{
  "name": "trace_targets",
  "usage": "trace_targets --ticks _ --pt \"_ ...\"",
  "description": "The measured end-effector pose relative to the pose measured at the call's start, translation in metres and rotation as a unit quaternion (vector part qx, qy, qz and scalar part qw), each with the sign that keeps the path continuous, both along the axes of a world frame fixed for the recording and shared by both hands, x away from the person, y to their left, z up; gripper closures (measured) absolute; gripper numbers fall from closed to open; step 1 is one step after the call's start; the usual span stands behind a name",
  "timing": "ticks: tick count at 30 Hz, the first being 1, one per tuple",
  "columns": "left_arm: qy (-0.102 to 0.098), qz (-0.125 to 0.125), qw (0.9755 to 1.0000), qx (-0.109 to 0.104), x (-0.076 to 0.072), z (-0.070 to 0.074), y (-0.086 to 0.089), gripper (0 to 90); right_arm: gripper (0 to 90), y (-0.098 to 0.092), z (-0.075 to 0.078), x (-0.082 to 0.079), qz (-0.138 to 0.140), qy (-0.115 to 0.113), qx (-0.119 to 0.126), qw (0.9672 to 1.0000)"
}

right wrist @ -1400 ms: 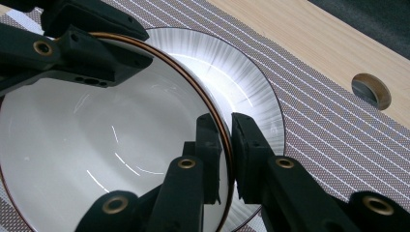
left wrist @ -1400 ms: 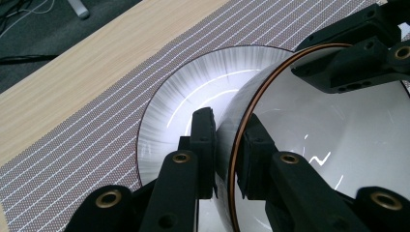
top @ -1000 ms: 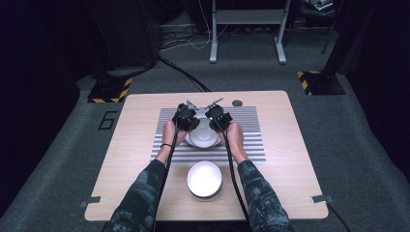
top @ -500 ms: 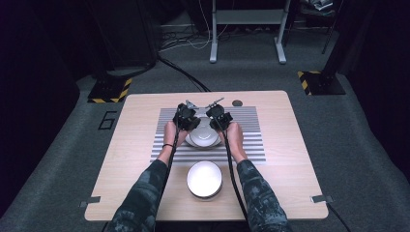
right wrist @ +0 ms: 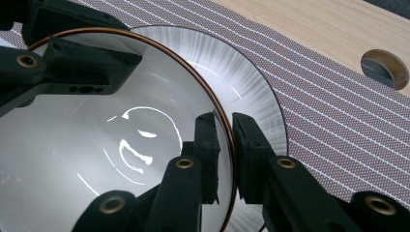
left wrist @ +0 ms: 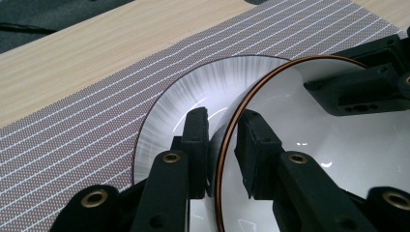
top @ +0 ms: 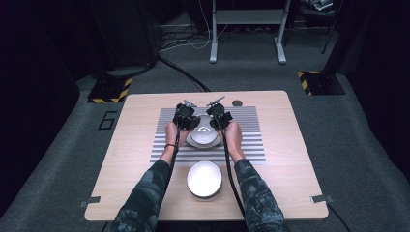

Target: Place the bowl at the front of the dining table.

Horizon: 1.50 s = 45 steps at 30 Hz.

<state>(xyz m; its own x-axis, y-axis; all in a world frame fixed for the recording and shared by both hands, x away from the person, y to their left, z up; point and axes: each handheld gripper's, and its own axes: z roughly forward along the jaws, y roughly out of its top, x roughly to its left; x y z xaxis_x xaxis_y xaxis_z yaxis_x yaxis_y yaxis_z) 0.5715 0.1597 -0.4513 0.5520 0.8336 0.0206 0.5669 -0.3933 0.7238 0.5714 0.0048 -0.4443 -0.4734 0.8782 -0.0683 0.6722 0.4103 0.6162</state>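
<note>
Both grippers hold a white copper-rimmed bowl [top: 203,134] by opposite rim edges over the plate [left wrist: 164,125] on the striped mat [top: 241,140]. The left gripper [left wrist: 223,140] has just been easing its jaws apart, the rim between them; the right gripper [right wrist: 226,145] pinches the rim. Judged step: setting down; next, release and withdraw both without dragging the bowl.
</note>
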Motion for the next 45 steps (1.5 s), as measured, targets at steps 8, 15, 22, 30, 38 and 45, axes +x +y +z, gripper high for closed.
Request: trace_targets --ticks 8,15,22,30,38,45 --pt "0.017 0.016 0.9997 -0.003 0.006 -0.001 0.001 74.5 79.2 0.002 0.0 0.009 -0.009 0.016 0.01 0.9998" --pt "0.038 0.03 0.9988 -0.014 0.01 -0.006 0.006 75.6 79.1 0.001 -0.002 0.015 -0.015 0.03 0.021 0.9992" --pt "0.058 0.037 0.9972 -0.027 0.012 -0.011 0.011 75.9 78.5 0.002 -0.009 0.017 -0.024 0.043 0.032 0.9983" --pt "0.077 0.04 0.9951 -0.048 0.014 -0.015 0.018 78.2 79.6 -0.002 -0.011 0.02 -0.023 0.053 0.048 0.9972" --pt "0.08 0.039 0.9944 -0.057 0.014 -0.013 0.021 78.6 79.1 -0.003 -0.012 0.02 -0.022 0.052 0.053 0.997" --pt "0.084 0.037 0.9943 -0.055 0.014 -0.008 0.025 73.6 71.4 -0.005 -0.011 0.019 -0.026 0.052 0.058 0.9966"
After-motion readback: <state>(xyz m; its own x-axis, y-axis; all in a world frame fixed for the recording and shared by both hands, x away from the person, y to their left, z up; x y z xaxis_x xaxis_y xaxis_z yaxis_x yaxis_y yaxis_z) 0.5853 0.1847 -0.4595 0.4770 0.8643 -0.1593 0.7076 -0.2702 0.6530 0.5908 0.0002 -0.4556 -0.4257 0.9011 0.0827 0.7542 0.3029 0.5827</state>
